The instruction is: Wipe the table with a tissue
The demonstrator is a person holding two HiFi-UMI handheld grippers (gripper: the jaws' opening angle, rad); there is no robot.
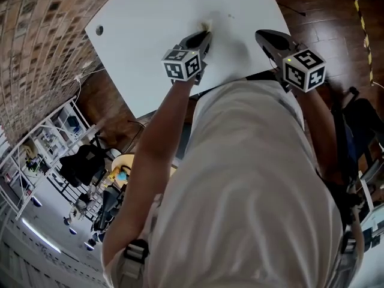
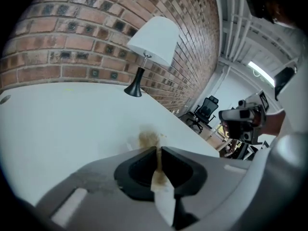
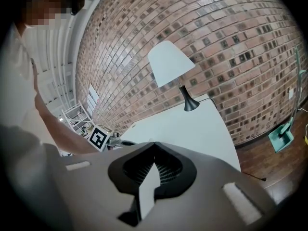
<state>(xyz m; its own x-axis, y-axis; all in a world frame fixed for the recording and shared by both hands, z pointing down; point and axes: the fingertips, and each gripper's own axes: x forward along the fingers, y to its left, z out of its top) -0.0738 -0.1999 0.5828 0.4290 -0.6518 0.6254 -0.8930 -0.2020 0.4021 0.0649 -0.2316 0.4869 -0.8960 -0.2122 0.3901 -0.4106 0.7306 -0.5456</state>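
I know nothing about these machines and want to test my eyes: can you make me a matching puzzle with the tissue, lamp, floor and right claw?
1 tissue
2 lamp
3 floor
4 right claw

A by the brick wall
B dark wood
C shut, empty
D pinched in the left claw

Pairs: 1-D, 2-A, 3-B, 4-C

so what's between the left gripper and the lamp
Just the brown-stained tissue poking from the left gripper, then bare table up to the lamp, per the left gripper view.
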